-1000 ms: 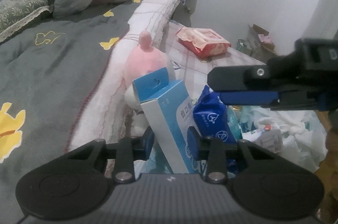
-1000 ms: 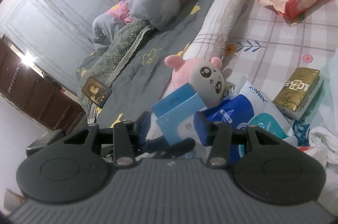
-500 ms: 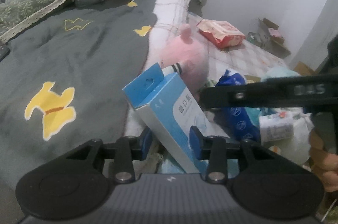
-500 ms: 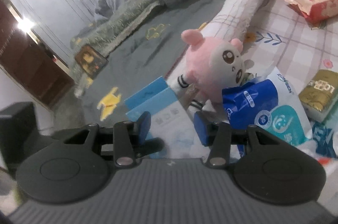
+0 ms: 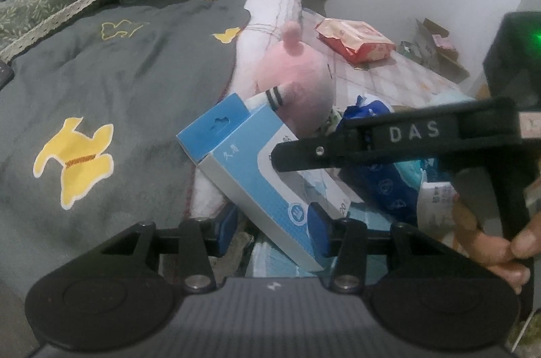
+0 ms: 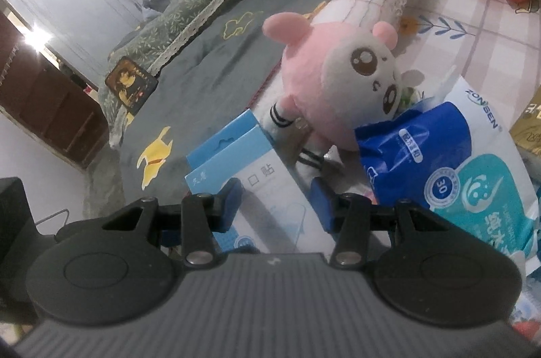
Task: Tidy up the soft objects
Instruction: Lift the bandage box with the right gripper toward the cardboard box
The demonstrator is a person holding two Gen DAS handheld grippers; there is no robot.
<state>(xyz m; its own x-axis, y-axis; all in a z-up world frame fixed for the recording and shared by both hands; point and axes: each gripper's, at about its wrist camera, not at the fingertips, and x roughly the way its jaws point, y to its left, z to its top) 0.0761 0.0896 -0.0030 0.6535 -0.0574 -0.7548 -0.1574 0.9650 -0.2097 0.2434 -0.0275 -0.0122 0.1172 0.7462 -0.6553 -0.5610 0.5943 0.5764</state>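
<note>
blue box (image 5: pixel 257 175) tilted between opening left tongs (image 5: pixel 272 228)

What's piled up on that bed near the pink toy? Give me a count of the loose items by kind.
Plush toys: 1, the pink plush toy
Cardboard boxes: 1, the light blue box
Wipe packs: 2, the red wipes pack and the blue wipes pack
Gold packets: 1, the gold packet, partly cut off
Total: 5

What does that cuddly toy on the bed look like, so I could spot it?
Find the grey blanket with yellow shapes; at its edge the plush toy leans among packets. It is the only round pink thing there, with a white face, big brown eyes and striped legs.
</note>
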